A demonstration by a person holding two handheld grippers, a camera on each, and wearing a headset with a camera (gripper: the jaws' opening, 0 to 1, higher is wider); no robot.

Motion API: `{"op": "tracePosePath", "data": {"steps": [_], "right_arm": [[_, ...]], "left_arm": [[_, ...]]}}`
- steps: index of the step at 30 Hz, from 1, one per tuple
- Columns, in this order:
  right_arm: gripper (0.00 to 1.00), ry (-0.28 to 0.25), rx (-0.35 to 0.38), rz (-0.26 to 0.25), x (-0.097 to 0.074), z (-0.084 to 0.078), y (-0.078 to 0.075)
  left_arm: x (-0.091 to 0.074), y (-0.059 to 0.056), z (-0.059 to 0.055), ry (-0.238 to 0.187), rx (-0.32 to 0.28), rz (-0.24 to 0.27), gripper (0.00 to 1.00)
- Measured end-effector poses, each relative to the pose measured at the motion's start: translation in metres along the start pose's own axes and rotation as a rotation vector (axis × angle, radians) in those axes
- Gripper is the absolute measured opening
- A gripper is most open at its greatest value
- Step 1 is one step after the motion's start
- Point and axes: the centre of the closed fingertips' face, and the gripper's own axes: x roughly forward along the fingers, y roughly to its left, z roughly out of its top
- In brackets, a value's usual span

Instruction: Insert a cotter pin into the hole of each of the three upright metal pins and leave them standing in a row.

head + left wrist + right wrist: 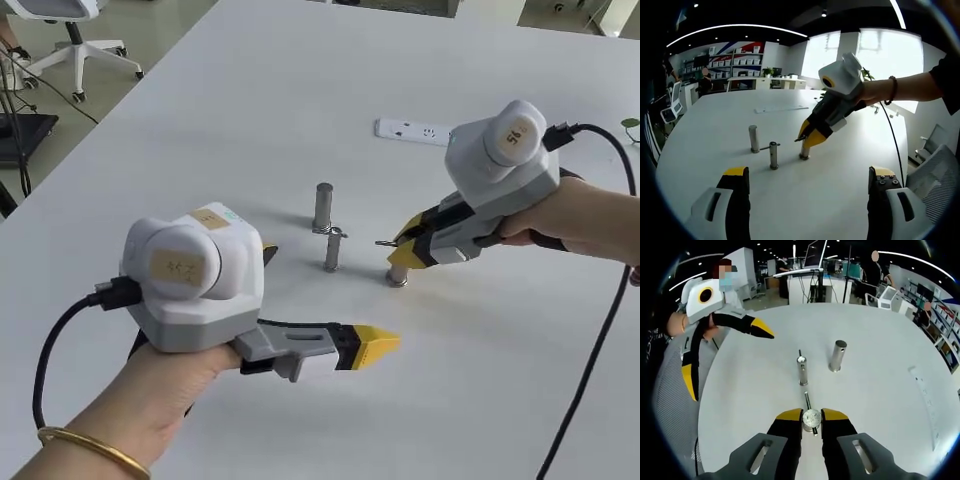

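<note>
As the near metal pin [398, 276] stood mid-table between the right gripper's [403, 244] almost closed jaws, which pinched a cotter pin [384, 242] at its top, I judged the second insertion to be in hand. The middle pin [333, 250] carried a seated cotter pin [800, 355]; the far pin [323, 206] looked bare. Next move called for a straight push, keeping the pin upright. The left gripper [808, 172], jaws wide and empty, hovered toward the table's near edge. The jaws hid the hole, so I couldn't tell how deep the cotter pin sat.
</note>
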Motion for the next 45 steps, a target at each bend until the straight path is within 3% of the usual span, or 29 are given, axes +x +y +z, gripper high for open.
{"op": "tracePosePath", "data": {"steps": [23, 32, 37, 38, 45], "right_arm": [[0.12, 0.002, 0.002, -0.01, 0.0, 0.003, -0.002], [0.18, -0.066, 0.057, -0.027, -0.013, 0.016, -0.006], [0.2, -0.133, 0.123, -0.049, -0.015, 0.031, -0.011], [0.21, -0.151, 0.141, -0.059, -0.013, 0.036, -0.018], [0.18, -0.224, 0.194, -0.119, -0.001, 0.063, -0.03]], "left_arm": [[0.001, 0.0, -0.005, 0.024, 0.002, -0.003, 0.99], [0.001, 0.001, -0.004, 0.024, 0.007, -0.002, 0.99], [0.0, 0.001, -0.003, 0.019, 0.008, -0.001, 0.99], [0.0, 0.001, -0.003, 0.02, 0.009, -0.001, 0.99], [-0.001, 0.002, -0.001, 0.014, 0.007, 0.004, 0.99]]}}
